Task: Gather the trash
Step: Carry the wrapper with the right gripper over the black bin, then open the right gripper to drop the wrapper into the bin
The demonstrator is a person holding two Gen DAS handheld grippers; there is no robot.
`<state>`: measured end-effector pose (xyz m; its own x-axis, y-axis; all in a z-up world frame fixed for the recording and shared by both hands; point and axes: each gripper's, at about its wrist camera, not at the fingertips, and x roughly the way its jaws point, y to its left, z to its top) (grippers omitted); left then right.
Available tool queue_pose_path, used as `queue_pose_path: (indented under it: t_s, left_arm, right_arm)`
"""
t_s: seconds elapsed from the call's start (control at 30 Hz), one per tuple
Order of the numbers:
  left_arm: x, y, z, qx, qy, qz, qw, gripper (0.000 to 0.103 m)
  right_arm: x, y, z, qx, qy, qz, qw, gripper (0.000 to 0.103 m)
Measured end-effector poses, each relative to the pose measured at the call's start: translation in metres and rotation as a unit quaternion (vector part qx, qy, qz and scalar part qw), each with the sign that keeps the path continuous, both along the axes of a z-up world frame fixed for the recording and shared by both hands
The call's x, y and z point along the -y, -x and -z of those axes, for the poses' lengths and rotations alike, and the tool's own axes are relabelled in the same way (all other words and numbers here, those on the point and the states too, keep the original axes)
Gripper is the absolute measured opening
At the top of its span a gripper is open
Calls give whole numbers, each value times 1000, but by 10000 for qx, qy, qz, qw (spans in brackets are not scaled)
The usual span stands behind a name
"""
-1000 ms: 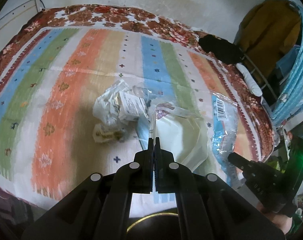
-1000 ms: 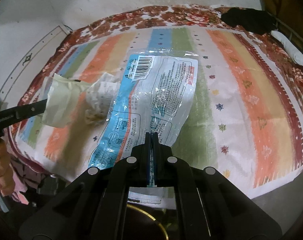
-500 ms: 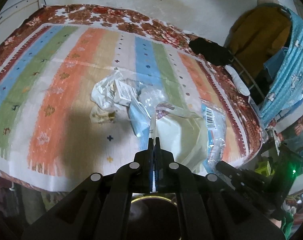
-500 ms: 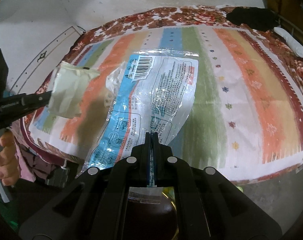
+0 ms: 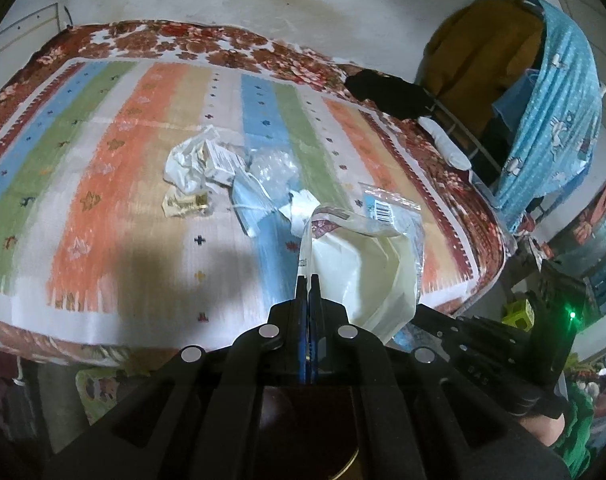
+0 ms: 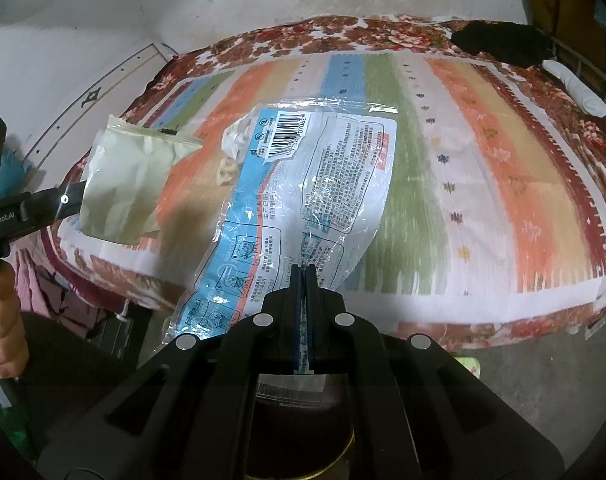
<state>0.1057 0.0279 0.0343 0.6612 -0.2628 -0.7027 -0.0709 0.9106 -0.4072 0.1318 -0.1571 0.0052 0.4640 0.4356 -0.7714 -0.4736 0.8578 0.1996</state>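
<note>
Cream bag (image 5: 359, 276) clamped in left gripper (image 5: 307, 280), blue wrapper (image 6: 303, 200) clamped in right gripper (image 6: 302, 270), crumpled trash (image 5: 223, 176) beyond on striped blanket (image 5: 103, 184).

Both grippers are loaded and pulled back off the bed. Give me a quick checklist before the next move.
1. Left gripper shut on cream bag: ok.
2. Right gripper shut on clear printed wrapper: ok.
3. The two held pieces apart in the right wrist view: ok.
4. Bed cleared of trash: not ok, crumpled pile remains.
5. Bin or drop spot in view: cannot tell.
</note>
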Motion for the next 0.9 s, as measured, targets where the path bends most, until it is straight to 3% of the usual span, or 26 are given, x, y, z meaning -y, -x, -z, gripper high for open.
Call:
queue_pose_path:
  t_s: [0.27,0.5,0.9]
  left_arm:
    - [9,27,14,-23,122,44,9999,0]
    - [14,48,18,108,65,47,9999,0]
    - [30,64,66,-711,-105,20,9974,0]
  right_arm:
    - [0,39,13,43,171,-72,9998,1]
    - [-1,64,36,-261,339,-188,9989,1]
    - [-2,97,84,-1197,422,-251,9916,2]
